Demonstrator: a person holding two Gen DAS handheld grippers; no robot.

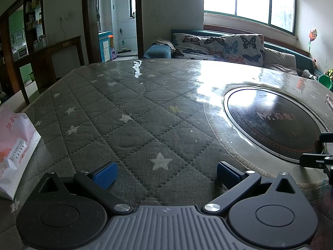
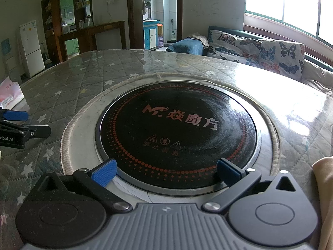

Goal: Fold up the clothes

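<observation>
My left gripper (image 1: 166,171) is open and empty, low over the grey star-quilted table cover (image 1: 116,112). My right gripper (image 2: 166,171) is open and empty, over the near rim of the round black induction cooktop (image 2: 177,129) set in the table. A tan piece of cloth (image 2: 324,198) shows at the right edge of the right wrist view, beside the right gripper; most of it is out of frame. The left gripper's blue pad (image 2: 15,115) shows at the left edge of the right wrist view. The right gripper's black fingers (image 1: 318,158) show at the right edge of the left wrist view.
A white and pink paper bag (image 1: 14,152) stands at the table's left edge. The cooktop also shows in the left wrist view (image 1: 272,123). A sofa with butterfly cushions (image 1: 229,45) stands behind the table under the window. A white fridge (image 2: 31,48) stands far left.
</observation>
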